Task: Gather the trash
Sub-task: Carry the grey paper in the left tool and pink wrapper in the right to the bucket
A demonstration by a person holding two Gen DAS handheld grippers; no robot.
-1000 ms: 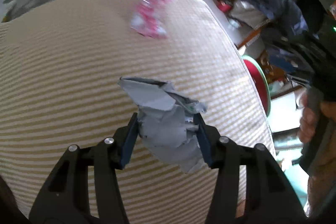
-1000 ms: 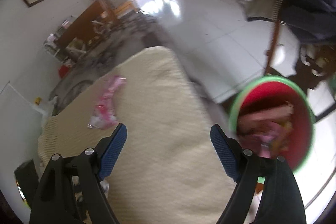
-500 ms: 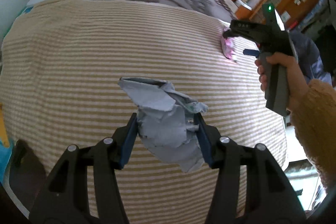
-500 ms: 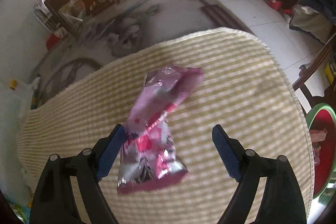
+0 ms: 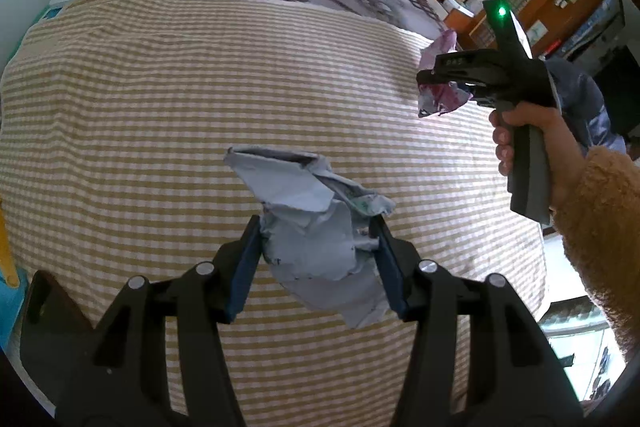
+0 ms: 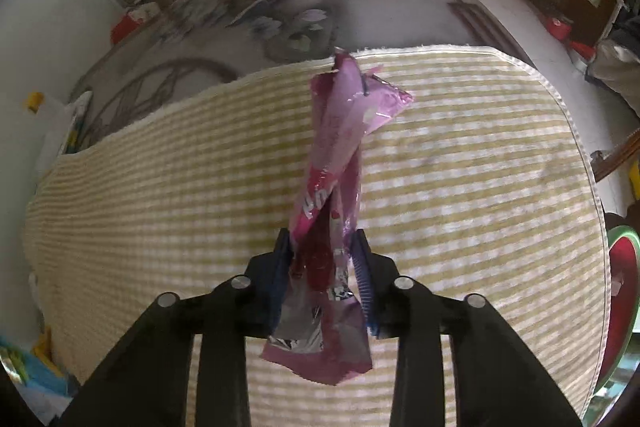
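My left gripper (image 5: 316, 247) is shut on a crumpled grey paper bag (image 5: 316, 227), held above the striped table. Over the table's right side, my right gripper (image 6: 322, 259) has its jaws closing on a pink plastic wrapper (image 6: 340, 155), whose lower part is pinched between the blue pads while its top sticks up and forward. The left wrist view shows the same right gripper (image 5: 430, 79) in a hand with a tan fuzzy sleeve (image 5: 600, 219), the pink wrapper (image 5: 440, 95) bunched at its tip.
A yellow-and-white striped cloth (image 5: 160, 107) covers the round table (image 6: 480, 155). A red bin with a green rim (image 6: 618, 291) stands on the floor past the table's right edge. A patterned rug (image 6: 280, 15), wooden furniture and a dark garment (image 5: 580, 95) lie beyond.
My right gripper swung from the red bin to the pink wrapper and closed on it, squeezing it narrow. The left gripper shifted across the table, still holding the grey bag.
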